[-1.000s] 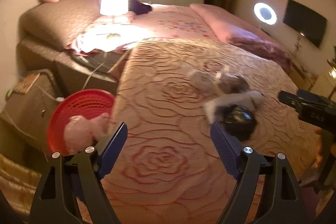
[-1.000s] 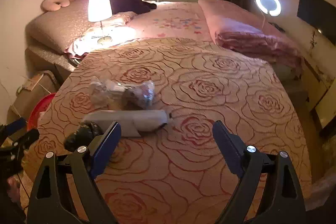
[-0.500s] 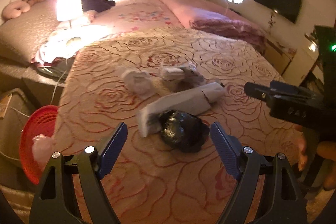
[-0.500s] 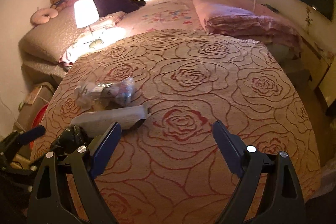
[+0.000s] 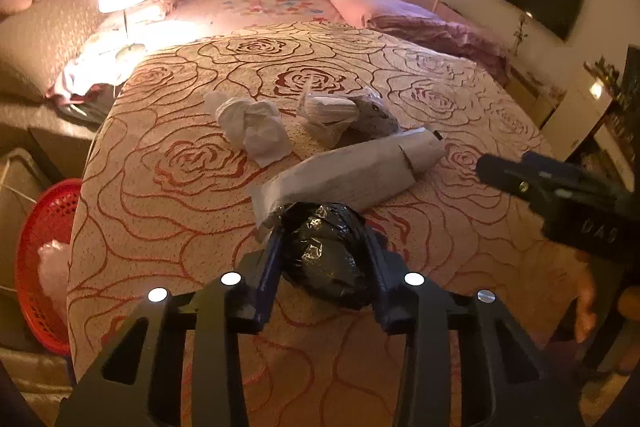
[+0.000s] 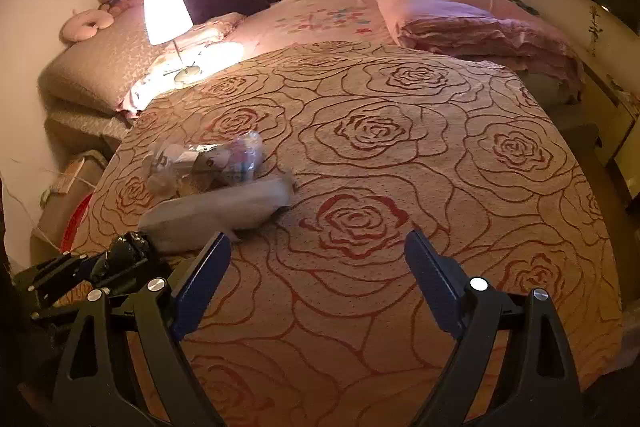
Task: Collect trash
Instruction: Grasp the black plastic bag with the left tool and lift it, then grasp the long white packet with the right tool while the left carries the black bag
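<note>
Item one: my left gripper [image 5: 325,247], jaws closing, both pads against the sides of a crumpled black plastic bag [image 5: 326,253] that lies on the rose-patterned bedspread [image 5: 192,235]; the bag's underside is hidden. Item two: just beyond those jaws, touching the bag's far edge, a long white paper wrapper [image 5: 352,175], its near end partly covered by the bag. Item three: farther ahead and left of the jaws, a wad of white tissue [image 5: 254,125]. Item four: ahead and right, a clear plastic packet [image 5: 344,111], contents too dim to name. Item five: far left of the jaws, below the bed edge, a red basket [image 5: 38,227] cut off by the bedspread, something pale pink inside. Item six: my right gripper [image 6: 316,267], jaws spread wide and empty over bare bedspread; the wrapper lies ahead and left of them, blurred.
</note>
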`<state>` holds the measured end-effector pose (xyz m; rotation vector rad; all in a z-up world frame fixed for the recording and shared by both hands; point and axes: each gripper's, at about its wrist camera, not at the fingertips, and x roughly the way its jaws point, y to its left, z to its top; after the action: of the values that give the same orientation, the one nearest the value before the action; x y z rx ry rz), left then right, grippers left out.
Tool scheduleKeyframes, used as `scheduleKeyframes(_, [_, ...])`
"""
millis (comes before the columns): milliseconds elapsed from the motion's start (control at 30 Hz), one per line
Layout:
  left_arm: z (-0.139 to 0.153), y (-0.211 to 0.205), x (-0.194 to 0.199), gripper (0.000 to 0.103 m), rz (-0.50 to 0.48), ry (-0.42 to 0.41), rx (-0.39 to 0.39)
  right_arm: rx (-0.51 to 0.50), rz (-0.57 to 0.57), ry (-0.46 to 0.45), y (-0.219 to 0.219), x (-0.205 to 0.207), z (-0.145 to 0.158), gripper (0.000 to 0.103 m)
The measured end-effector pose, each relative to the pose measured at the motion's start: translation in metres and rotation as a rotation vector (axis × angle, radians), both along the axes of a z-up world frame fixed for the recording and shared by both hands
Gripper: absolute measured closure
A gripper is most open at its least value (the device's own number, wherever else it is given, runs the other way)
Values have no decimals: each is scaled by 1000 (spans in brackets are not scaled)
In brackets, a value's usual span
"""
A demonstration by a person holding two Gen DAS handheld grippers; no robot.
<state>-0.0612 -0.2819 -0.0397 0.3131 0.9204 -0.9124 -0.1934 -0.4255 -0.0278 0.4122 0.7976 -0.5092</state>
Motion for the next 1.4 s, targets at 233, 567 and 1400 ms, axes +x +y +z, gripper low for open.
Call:
scheduleKeyframes(233, [15, 40, 6, 68, 88, -43, -44, -13, 58, 4, 14, 8, -5, 17])
scheduleKeyframes(567, [17, 94, 40, 68, 261, -16, -86, -130, 172, -7, 31, 34, 0, 17])
scheduleKeyframes(1400, [19, 118, 51, 68, 325, -15, -109, 8, 578, 71, 90, 66, -14, 17])
